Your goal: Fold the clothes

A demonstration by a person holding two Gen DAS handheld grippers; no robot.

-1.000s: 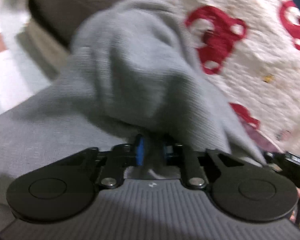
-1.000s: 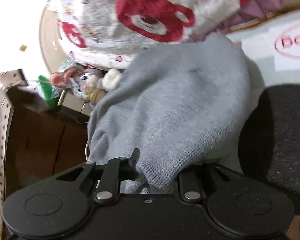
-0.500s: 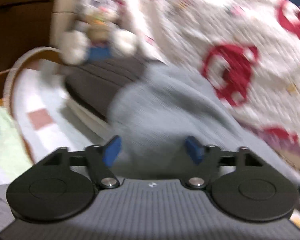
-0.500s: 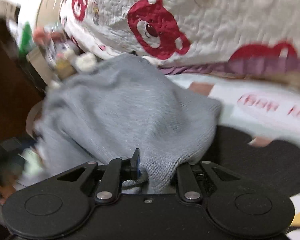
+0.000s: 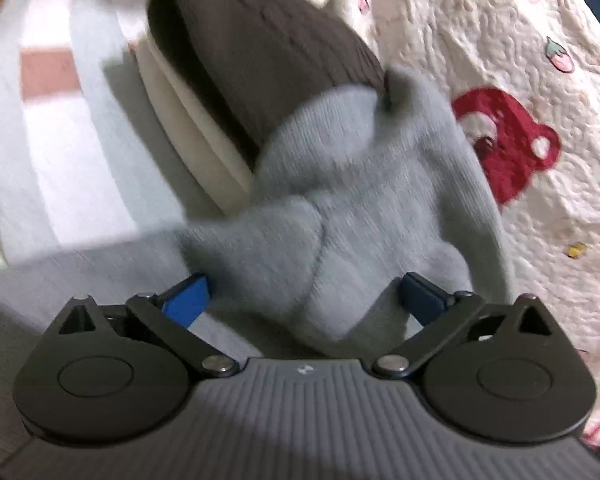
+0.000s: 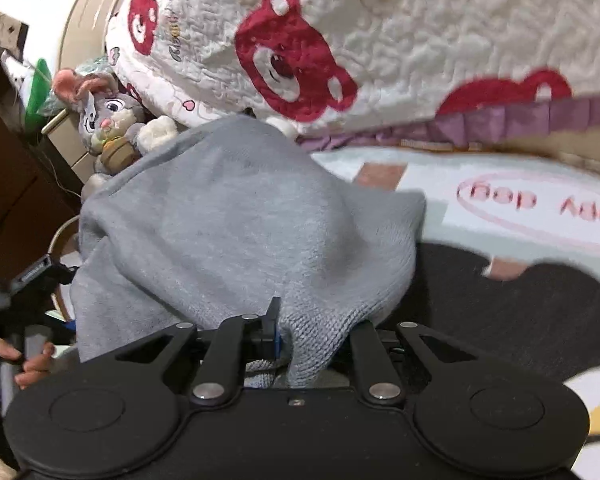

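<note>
Bed covering: white quilted blanket printed with red bear faces (image 6: 380, 40), heaped along the far side of both views; a purple frilled edge ran beneath it in the right wrist view.

Bed surface: pale sheet with white stripes, pink squares and a pink oval bearing lettering (image 6: 540, 208), spread under everything else.

Task garment: grey knitted sweater (image 6: 236, 232), soft ribbed weave, rumpled into a hump with several overlapping folds. In the right wrist view it rose in a mound directly ahead of the fingers and draped down toward the camera. In the left wrist view it lay bunched on the sheet, its far end lapping onto the stack of clothes and touching the blanket's edge.

Stack: dark brown ribbed knit garment (image 5: 260, 48) folded flat on top of a cream folded garment (image 5: 188, 128), beyond the sweater in the left wrist view.

Left gripper (image 5: 304, 292): black frame, blue pads; jaws wide apart and opening, a fold of the sweater lying loose between them, neither pad pressing it.

Right gripper (image 6: 312, 336): black frame; jaws nearly together and closing, pinching the sweater's near hem.

Small item: grey plush rabbit with pink ears (image 6: 108, 116), beside the blanket, behind the sweater.
</note>
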